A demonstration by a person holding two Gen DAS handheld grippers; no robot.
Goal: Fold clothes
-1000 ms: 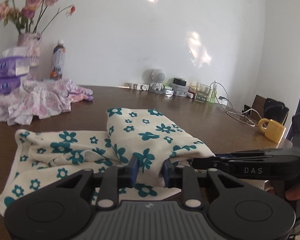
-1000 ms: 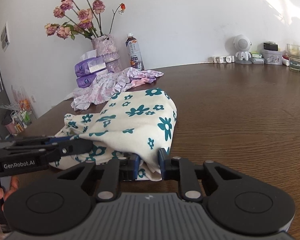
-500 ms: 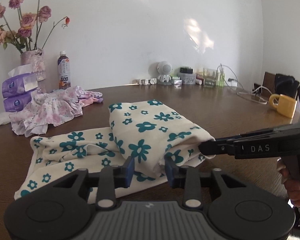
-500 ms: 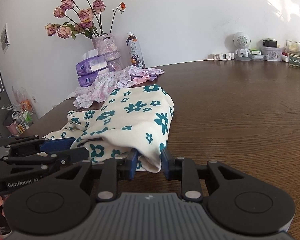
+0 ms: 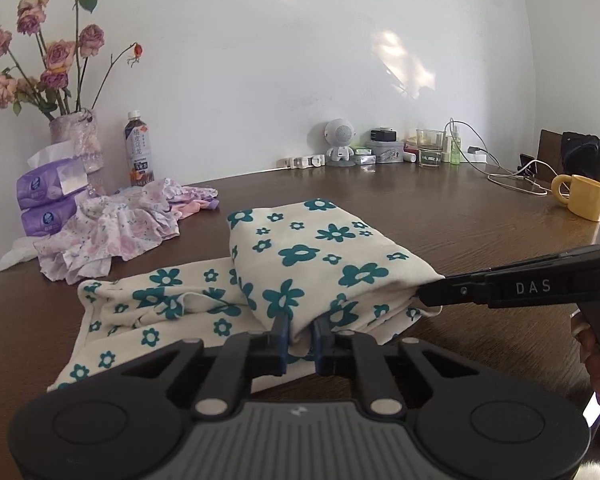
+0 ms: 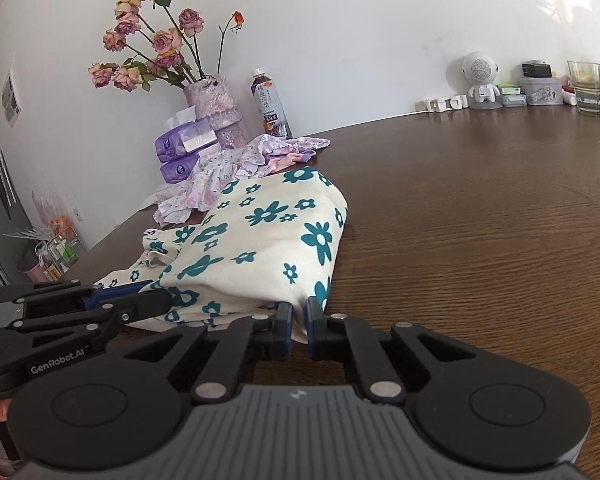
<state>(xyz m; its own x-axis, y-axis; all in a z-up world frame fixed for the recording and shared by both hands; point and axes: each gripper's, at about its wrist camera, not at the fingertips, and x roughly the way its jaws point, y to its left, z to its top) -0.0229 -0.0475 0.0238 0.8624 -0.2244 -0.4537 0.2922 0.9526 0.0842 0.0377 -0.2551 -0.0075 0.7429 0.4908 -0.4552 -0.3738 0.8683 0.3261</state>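
A cream garment with teal flowers (image 5: pixel 312 256) lies on the brown table, its upper layer doubled over a flat lower layer. My left gripper (image 5: pixel 300 332) is shut on the near edge of that folded layer. From the right, my right gripper (image 5: pixel 432 292) reaches in and pinches the fold's near right corner. In the right wrist view the same flowered garment (image 6: pixel 260 240) bulges upward, my right gripper (image 6: pixel 298 320) is shut on its hem, and my left gripper (image 6: pixel 156 300) grips it from the left.
A crumpled pink and lilac garment (image 5: pixel 116 224) lies behind on the left, by tissue packs (image 5: pixel 48 196), a vase of roses (image 5: pixel 76 140) and a bottle (image 5: pixel 139 152). A yellow mug (image 5: pixel 580 196), cables and small items stand at the right and back edge.
Both grippers have closed tighter on the folded edge and drawn it nearer and lower. The left view has swung left, so the vase and the mug sit further in.
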